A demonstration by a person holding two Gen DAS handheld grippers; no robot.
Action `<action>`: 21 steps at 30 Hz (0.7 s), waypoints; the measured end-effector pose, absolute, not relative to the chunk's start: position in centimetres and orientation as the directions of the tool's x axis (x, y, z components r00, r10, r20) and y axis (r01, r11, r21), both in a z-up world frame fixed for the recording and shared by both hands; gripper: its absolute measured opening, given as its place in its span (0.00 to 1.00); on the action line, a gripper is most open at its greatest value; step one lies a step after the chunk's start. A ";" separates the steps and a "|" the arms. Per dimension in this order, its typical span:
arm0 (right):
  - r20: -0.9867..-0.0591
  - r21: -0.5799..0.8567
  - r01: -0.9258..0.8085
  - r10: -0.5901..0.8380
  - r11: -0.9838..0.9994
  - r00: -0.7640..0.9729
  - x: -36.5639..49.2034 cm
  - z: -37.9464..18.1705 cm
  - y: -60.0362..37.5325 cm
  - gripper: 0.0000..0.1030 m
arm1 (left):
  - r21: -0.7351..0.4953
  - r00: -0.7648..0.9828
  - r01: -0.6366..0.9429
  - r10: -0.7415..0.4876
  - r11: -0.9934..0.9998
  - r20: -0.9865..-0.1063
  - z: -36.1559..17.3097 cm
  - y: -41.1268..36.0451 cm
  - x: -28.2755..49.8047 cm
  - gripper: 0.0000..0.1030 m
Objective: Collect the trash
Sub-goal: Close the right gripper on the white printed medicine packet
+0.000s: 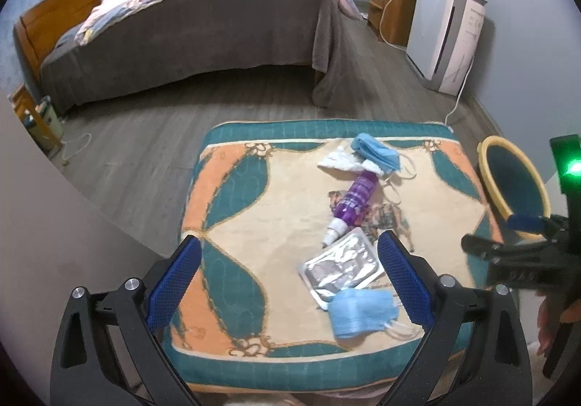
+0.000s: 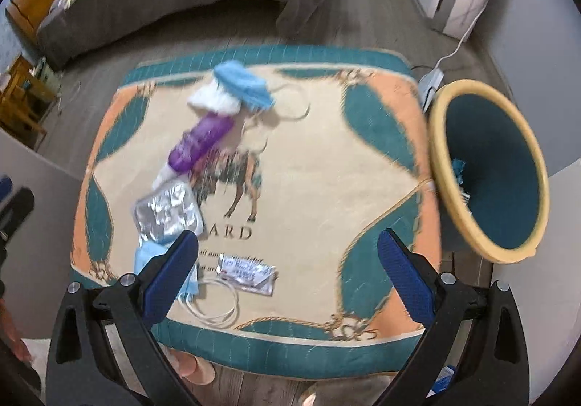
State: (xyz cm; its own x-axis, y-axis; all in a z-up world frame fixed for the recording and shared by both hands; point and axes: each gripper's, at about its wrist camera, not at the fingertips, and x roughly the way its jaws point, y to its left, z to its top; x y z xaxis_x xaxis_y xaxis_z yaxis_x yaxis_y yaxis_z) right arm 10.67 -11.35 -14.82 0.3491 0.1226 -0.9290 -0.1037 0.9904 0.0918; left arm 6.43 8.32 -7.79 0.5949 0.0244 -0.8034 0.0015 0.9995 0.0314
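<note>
Left claw: jaws spread wide, empty, touching nothing; hovers over near edge of counter w/ foil tray & near mask between its fingers in left-wrist view.
Right claw: jaws wide apart too, holds nothing; above front part of counter. Right-wrist view is blurred.
Counter: low square surface w/ teal/orange/cream cover, animal print in the middle.
Masks: 2 blue face masks. One at near edge, just beside the foil tray, ear loops trailing; other one crumpled at far side, touching the tissue.
Tissue: 1 white wad, far side, partly under far mask.
Bottle: 1 purple bottle, white nozzle, lying on its side between tissue and foil tray.
Foil tray: 1 silver blister-type tray, flat, near the bottle nozzle.
Wrapper: 1 flat silvery packet w/ print, near front edge, right of near mask; text too blurred to read.
Bin: 1 teal bin w/ yellow rim, just beside counter's right side; a teal-blue scrap visible inside, can't tell what it is.
Room: bed behind, well apart from counter; white appliance by right wall.
</note>
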 end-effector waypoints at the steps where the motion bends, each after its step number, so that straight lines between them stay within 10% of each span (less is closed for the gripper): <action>1: -0.932 0.089 -0.112 0.123 0.990 0.340 10.7 -15.2 -11.0 0.94 | 0.037 0.593 0.002 0.029 0.999 -0.805 -7.9 8.4 6.5 0.94; 21: -0.973 0.158 -0.063 0.166 0.985 0.161 10.2 -22.2 -9.6 0.81 | 0.007 0.493 -0.025 0.018 1.000 -0.870 -11.3 10.3 7.0 0.94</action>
